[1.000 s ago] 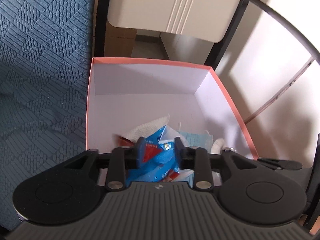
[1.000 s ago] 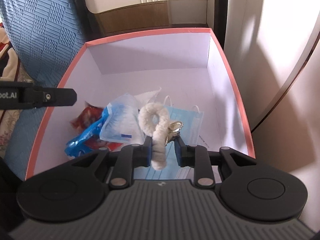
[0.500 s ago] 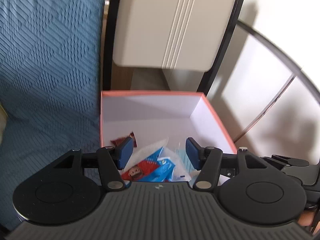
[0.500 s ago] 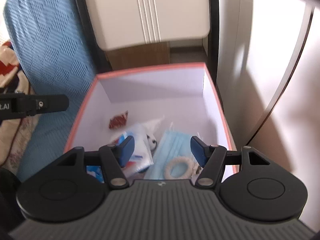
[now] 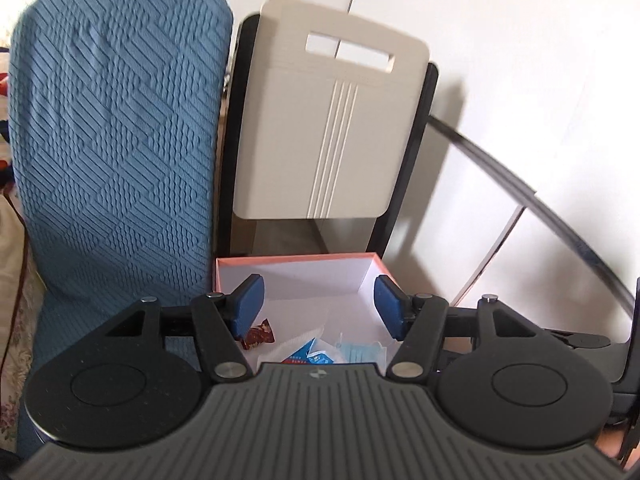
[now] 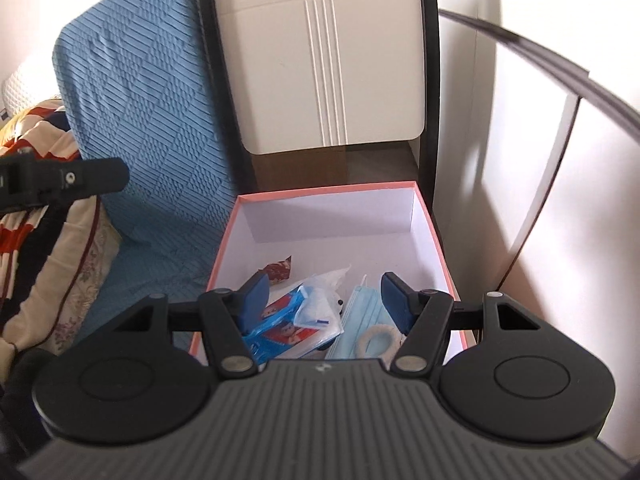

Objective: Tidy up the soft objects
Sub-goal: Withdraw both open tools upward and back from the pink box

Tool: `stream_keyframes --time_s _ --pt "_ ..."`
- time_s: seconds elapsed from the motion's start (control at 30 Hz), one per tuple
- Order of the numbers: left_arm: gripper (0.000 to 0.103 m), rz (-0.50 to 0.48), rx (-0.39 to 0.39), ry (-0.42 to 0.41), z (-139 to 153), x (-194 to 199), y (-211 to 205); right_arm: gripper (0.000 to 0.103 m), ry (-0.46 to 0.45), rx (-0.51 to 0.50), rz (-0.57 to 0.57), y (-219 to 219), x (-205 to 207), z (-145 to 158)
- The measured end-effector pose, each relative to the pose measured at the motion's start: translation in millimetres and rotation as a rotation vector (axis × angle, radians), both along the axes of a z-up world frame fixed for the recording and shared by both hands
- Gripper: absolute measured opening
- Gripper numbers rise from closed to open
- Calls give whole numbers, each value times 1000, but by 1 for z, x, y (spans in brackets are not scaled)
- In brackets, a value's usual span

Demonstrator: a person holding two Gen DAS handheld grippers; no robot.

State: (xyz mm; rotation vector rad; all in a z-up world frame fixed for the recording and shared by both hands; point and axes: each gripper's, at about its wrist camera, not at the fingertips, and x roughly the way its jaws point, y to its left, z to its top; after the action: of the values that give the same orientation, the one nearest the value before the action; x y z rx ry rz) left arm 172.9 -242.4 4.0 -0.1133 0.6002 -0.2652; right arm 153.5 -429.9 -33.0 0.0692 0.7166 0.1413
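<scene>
Both grippers hover above the pink-rimmed white box (image 6: 430,220), empty. The left gripper (image 5: 318,304) has just spread its blue pads wide; the right gripper (image 6: 324,300) gapes too after opening. Inside lie a pleated blue face mask (image 6: 362,320), a glossy wipes packet (image 6: 282,334) and a crinkly red wrapper (image 6: 278,270). Only the right view catches the fuzzy white hair tie (image 6: 378,340). Beside the box is a quilted blue cushion (image 5: 116,140).
</scene>
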Motion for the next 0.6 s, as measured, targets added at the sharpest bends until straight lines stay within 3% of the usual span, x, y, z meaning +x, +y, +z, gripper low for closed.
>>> stream_keyframes --time_s 0.27,0.6 --pt "69 -31 -11 -36 18 -43 13 64 -35 -18 -36 16 -50 14" --pt "69 -78 5 -47 15 -91 26 64 -67 -26 -88 31 -104 19"
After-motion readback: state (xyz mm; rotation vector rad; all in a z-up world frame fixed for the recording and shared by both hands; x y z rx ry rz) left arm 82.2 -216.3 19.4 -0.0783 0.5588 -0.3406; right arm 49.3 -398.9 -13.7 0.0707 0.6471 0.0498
